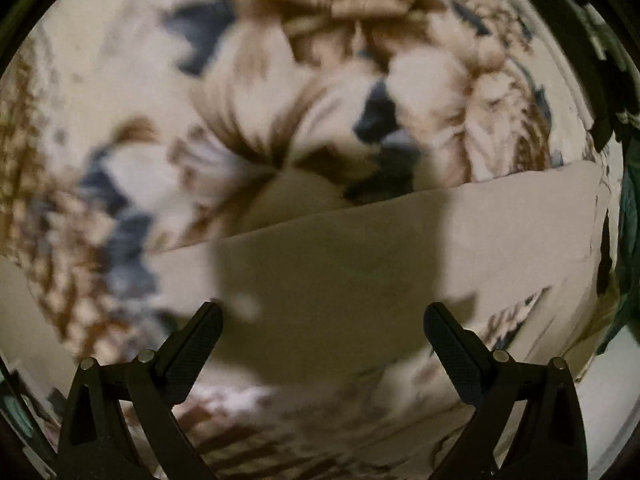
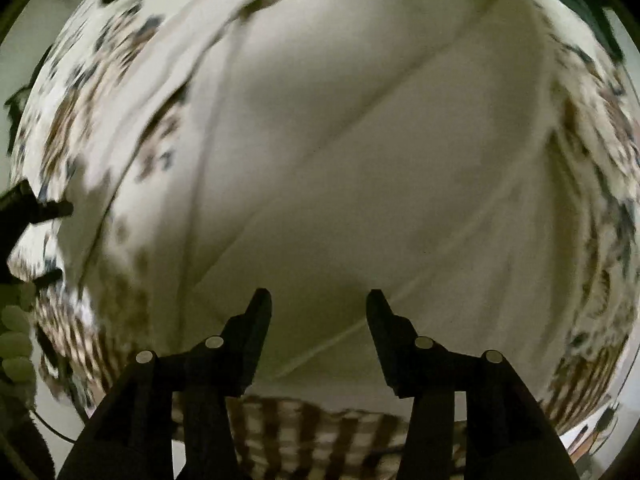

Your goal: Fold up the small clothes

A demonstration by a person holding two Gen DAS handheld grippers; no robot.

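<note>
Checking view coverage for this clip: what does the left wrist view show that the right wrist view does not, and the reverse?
Only the left wrist view shows a large flower print on the bedspread up close, a dark teal cloth at the right edge, and the left gripper with its jaws wide apart. Only the right wrist view shows the cream garment spread wide with creases and a seam, plus the right gripper, open, and the other gripper's tips at the left edge. Both show the cream garment lying on the floral bedspread, neither gripper holding it.
</note>
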